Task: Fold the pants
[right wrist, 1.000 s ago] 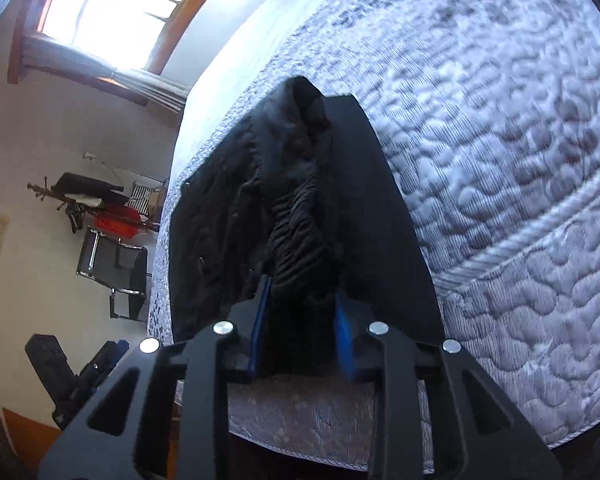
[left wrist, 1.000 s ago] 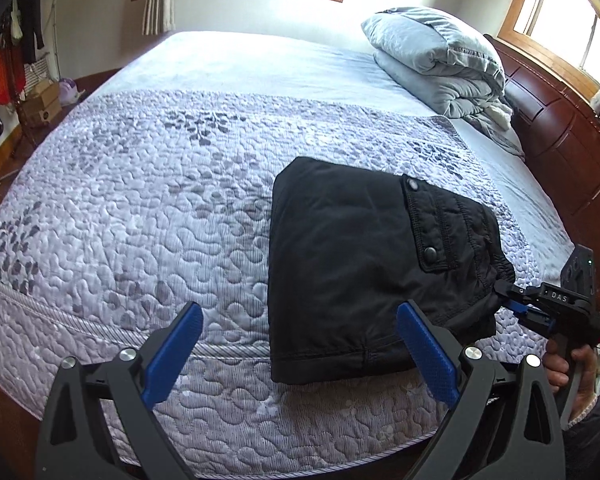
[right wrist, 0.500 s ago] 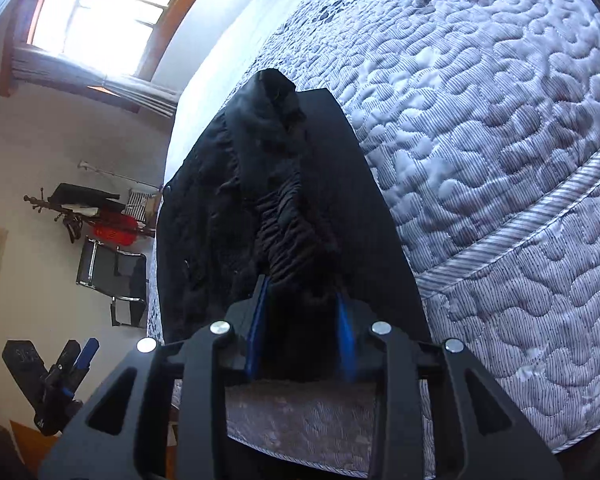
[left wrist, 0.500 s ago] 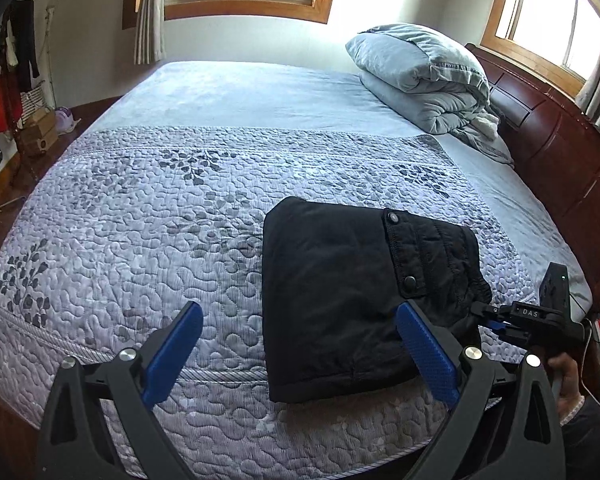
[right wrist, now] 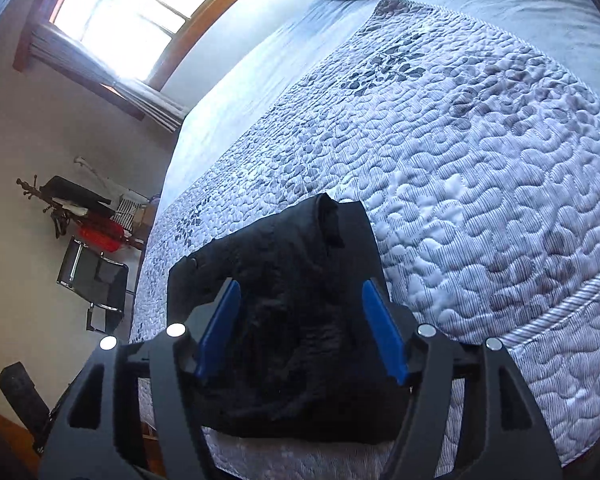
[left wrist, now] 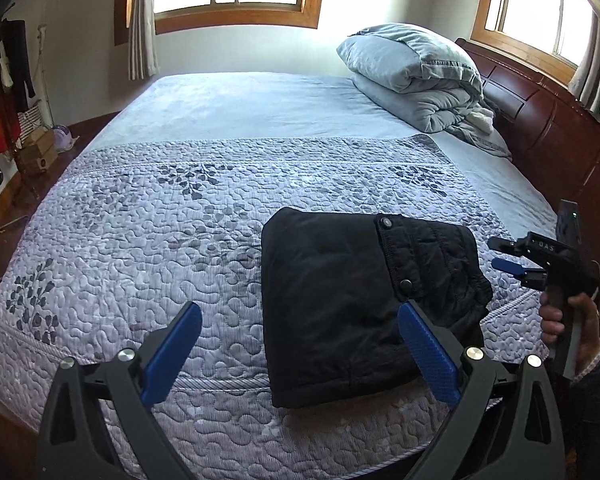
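The black pants [left wrist: 340, 296] lie folded into a compact rectangle on the quilted bedspread [left wrist: 160, 248], near the front edge of the bed. A buttoned pocket flap faces up on their right side. My left gripper [left wrist: 300, 348] is open and empty, held back above the front edge with its right finger over the pants' near right corner. My right gripper [left wrist: 504, 256] is open, just off the pants' right side. In the right wrist view the pants [right wrist: 296, 332] lie beyond and between the open jaws of the right gripper [right wrist: 300, 320], which hold nothing.
A folded grey duvet with a pillow [left wrist: 416, 76] sits at the head of the bed beside the dark wooden headboard [left wrist: 552, 136]. A clothes rack and boxes [left wrist: 16, 120] stand on the left, and a chair [right wrist: 96, 284] stands by the wall.
My right gripper has opened, let go of the pants' waistband and drawn back to the right. My left gripper has pulled back and up; the pants lie still.
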`<move>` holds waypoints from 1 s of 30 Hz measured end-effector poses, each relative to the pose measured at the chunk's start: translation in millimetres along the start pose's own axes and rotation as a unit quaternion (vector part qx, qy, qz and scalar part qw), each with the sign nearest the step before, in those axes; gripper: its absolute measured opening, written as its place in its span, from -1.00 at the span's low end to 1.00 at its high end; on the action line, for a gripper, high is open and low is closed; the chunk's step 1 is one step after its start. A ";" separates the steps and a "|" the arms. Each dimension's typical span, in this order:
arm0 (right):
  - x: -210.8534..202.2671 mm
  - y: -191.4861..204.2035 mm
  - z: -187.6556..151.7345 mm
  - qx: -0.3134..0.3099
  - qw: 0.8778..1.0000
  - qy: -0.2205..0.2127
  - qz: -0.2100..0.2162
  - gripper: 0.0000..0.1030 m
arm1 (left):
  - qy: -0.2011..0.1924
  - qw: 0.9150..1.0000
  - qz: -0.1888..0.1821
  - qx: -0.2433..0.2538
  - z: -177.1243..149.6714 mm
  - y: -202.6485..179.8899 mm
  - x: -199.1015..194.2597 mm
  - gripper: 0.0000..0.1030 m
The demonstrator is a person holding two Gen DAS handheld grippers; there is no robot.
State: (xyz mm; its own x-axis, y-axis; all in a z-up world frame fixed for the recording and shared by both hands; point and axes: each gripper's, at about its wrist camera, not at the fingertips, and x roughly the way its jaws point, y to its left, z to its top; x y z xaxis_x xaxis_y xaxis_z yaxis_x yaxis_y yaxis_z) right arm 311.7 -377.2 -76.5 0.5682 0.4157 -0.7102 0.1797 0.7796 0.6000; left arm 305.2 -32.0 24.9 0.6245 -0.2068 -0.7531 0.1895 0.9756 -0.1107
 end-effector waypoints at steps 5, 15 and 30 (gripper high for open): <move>36.1 1.2 7.8 0.001 1.000 0.026 -0.010 0.13 | -0.004 1.000 0.010 0.021 1.2 -5.6 -2.3 0.92; 44.5 12.6 16.4 -0.006 1.000 0.006 0.011 -0.59 | -0.003 0.999 0.020 0.043 5.2 -11.2 -1.7 0.92; 8.7 -15.3 -14.5 0.014 1.000 0.011 0.002 0.43 | 0.072 0.997 0.004 -0.008 -13.0 24.6 48.5 0.93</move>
State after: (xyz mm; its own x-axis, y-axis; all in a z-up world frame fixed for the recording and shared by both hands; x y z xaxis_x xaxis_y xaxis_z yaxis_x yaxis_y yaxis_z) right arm 302.3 -378.7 -97.1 0.5505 0.4298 -0.7157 0.1992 0.7648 0.6126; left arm 330.3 -17.0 -22.8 0.5099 -0.1873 -0.8396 0.1717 0.9785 -0.1140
